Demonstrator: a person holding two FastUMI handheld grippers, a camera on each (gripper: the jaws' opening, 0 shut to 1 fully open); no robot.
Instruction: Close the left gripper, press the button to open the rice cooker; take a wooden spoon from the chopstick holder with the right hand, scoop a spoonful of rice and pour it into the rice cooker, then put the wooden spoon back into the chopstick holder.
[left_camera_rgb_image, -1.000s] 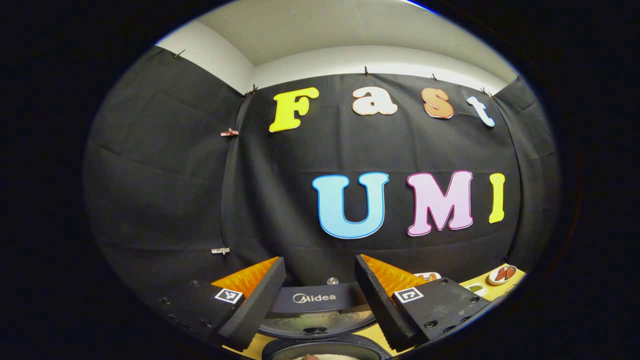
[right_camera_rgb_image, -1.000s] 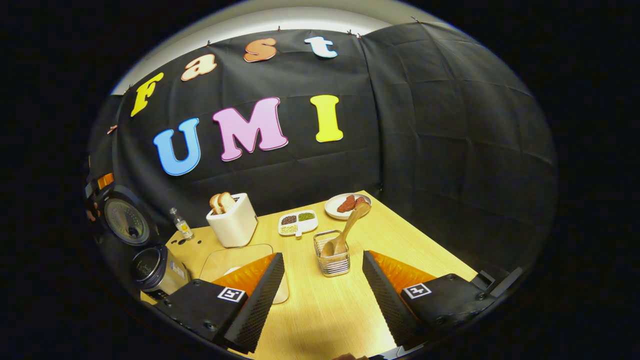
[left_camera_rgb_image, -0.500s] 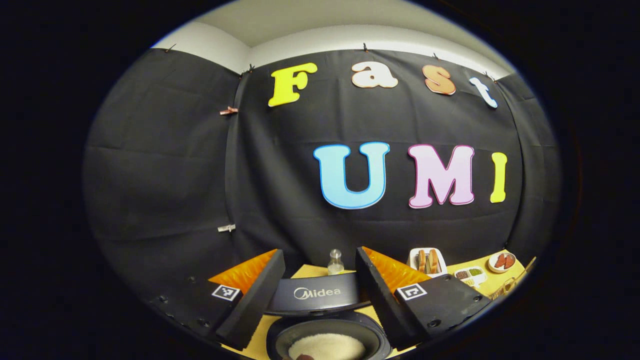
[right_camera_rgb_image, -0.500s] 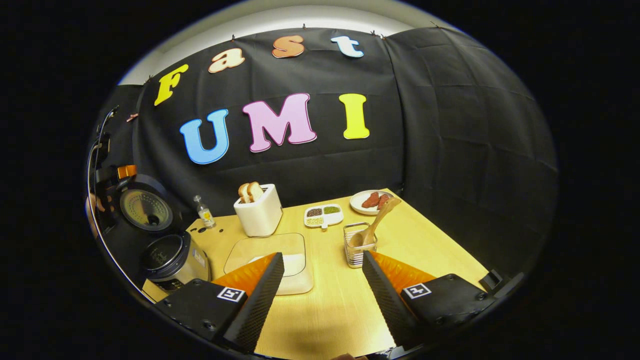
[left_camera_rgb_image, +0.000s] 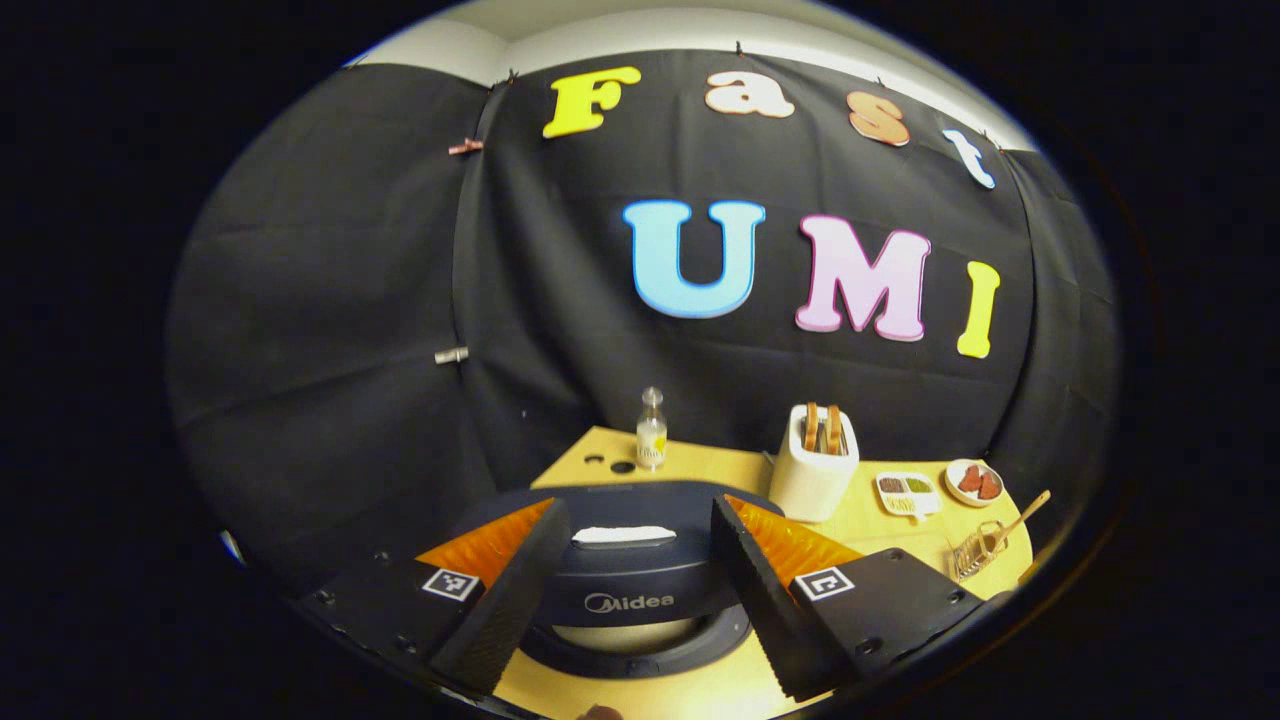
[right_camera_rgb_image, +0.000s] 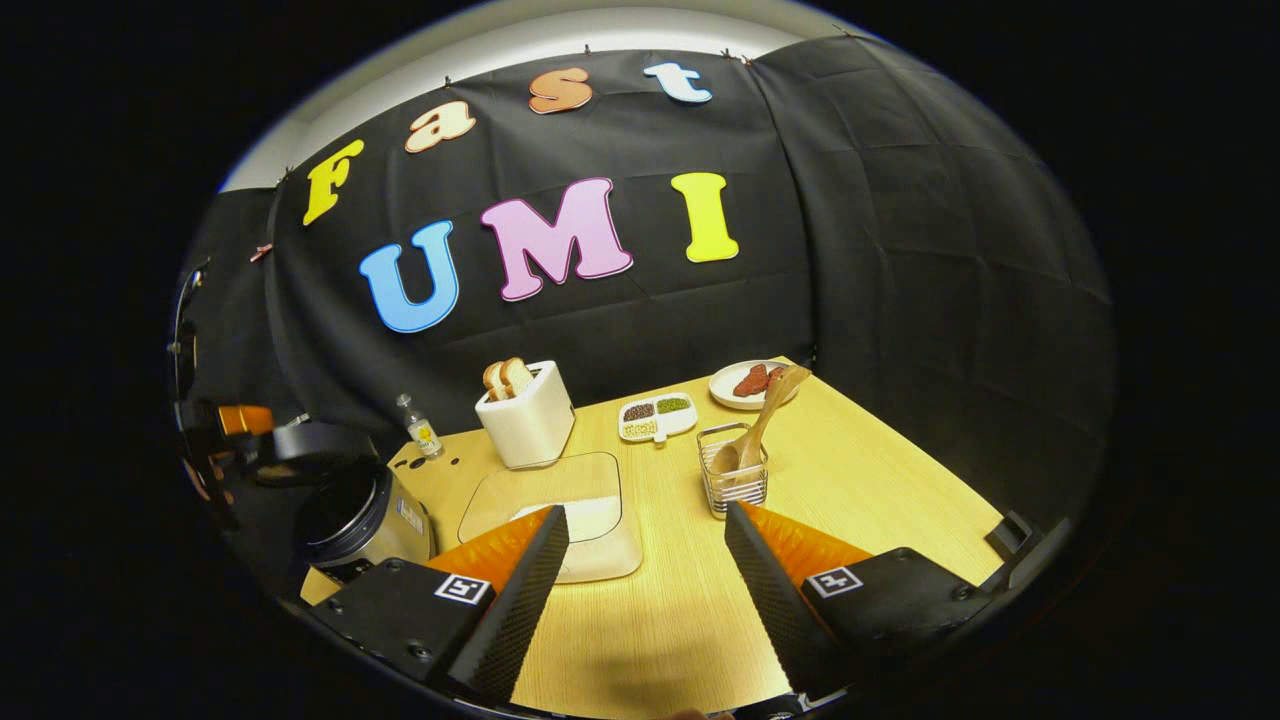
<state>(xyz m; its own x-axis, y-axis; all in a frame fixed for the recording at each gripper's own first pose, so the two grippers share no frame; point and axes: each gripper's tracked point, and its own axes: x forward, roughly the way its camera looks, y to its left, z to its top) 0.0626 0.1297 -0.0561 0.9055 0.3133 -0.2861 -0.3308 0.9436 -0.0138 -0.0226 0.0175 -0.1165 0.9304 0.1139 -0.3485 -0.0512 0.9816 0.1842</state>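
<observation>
The dark round rice cooker (right_camera_rgb_image: 360, 515) at the tabletop's left edge has its lid down. Both tongs, left (left_camera_rgb_image: 632, 590) and right (right_camera_rgb_image: 640, 590), gape apart, holding nothing. The wooden spoon (right_camera_rgb_image: 762, 420) stands in the wire chopstick holder (right_camera_rgb_image: 738, 480) near the middle; pressing and scooping look left to do

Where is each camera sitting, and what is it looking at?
Left gripper view: rides the left claw, low behind the rice cooker, facing the booth wall; its own two open fingers show.
Right gripper view: rides the right claw, above the table, facing the chopstick holder and wooden spoon; its own open fingers show.
Both share the toaster, bottle, rice cooker and chopstick holder.
</observation>
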